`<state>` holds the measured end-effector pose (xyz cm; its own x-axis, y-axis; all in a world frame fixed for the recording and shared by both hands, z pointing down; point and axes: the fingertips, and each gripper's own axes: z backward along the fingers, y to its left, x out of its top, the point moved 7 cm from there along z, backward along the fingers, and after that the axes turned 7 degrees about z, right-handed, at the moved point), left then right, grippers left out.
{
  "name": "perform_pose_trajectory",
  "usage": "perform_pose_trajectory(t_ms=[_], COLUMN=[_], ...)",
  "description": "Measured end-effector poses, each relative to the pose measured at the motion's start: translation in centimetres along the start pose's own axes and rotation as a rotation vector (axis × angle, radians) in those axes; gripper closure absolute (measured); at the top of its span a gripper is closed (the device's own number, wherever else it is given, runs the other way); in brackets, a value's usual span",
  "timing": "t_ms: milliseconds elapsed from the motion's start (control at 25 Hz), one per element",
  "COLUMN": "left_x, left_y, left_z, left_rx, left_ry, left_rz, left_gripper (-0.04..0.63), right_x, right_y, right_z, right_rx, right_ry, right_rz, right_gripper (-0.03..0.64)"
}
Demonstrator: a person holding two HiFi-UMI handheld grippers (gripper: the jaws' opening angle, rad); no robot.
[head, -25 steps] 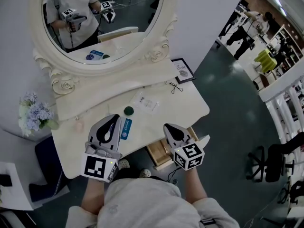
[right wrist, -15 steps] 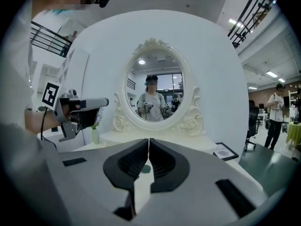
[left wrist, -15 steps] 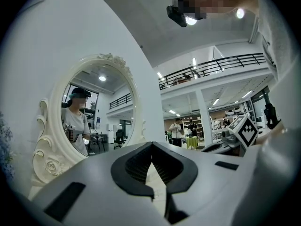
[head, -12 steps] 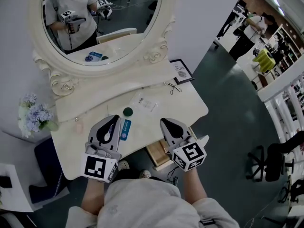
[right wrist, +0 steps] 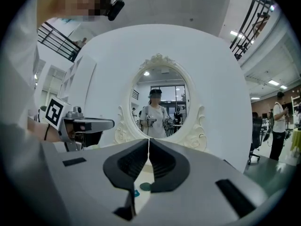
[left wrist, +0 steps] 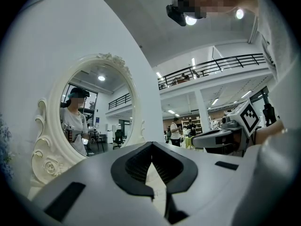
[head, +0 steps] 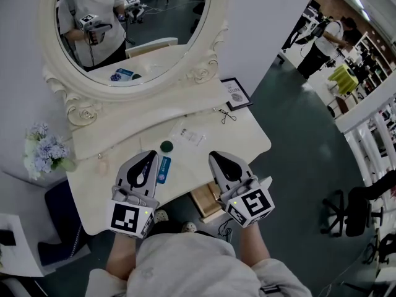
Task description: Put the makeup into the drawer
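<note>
On the white vanity table (head: 247, 135) lie a blue makeup tube (head: 164, 168), a dark green round compact (head: 166, 145) and a clear packet (head: 189, 133). The drawer (head: 207, 198) stands pulled out under the table's front edge, below my right gripper. My left gripper (head: 150, 154) hovers just left of the blue tube, its jaws shut and empty (left wrist: 151, 144). My right gripper (head: 216, 156) hangs above the front right of the table, jaws shut with nothing between them (right wrist: 149, 140). Through its jaws I see the compact (right wrist: 146, 186) and the tube (right wrist: 136, 192) below.
A large oval mirror (head: 130, 30) rises behind the table and reflects a person with both grippers. A small framed card (head: 237, 92) and a thin dark clip (head: 228, 113) sit at the back right. Pale flowers (head: 44, 147) stand at the left, with a small pink item (head: 102, 163) nearby.
My right gripper has risen from the drawer level and come slightly forward over the table edge, still shut. The left gripper has stayed where it was.
</note>
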<state>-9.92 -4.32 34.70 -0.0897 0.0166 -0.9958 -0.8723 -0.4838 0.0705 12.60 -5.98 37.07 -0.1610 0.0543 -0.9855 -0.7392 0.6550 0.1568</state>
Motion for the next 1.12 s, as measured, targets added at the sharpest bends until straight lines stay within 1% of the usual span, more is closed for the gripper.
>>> perform_pose_trajectory(t_ms=[400, 560, 720, 880, 960, 1040, 1120], left_x=[0.1, -0.5, 0.2, 0.2, 0.1, -0.1, -0.1], left_y=[-0.2, -0.4, -0.4, -0.5, -0.6, -0.6, -0.6], left_z=[-0.2, 0.1, -0.2, 0.0, 0.1, 0.2, 0.3], left_rx=[-0.014, -0.02, -0.014, -0.014, -0.014, -0.017, -0.016], left_ry=[-0.008, 0.062, -0.007, -0.009, 0.001, 0.038, 0.044], left_rz=[0.003, 0.004, -0.001, -0.003, -0.005, -0.003, 0.001], left_gripper=[0.58, 0.58, 0.58, 0.58, 0.58, 0.58, 0.58], right_x=[2.1, 2.4, 2.8, 3.2, 3.2, 3.3, 3.3], right_y=[0.6, 0.9, 1.0, 1.2, 1.3, 1.3, 1.4], right_z=[0.5, 0.6, 0.8, 1.1, 1.3, 1.4, 1.5], right_rx=[-0.014, -0.012, -0.011, -0.009, -0.01, -0.015, -0.015], right_ry=[-0.062, -0.079, -0.089, -0.101, -0.109, -0.116, -0.122], right_rz=[0.044, 0.045, 0.046, 0.05, 0.05, 0.049, 0.047], right_gripper=[0.594, 0.594, 0.594, 0.594, 0.594, 0.594, 0.594])
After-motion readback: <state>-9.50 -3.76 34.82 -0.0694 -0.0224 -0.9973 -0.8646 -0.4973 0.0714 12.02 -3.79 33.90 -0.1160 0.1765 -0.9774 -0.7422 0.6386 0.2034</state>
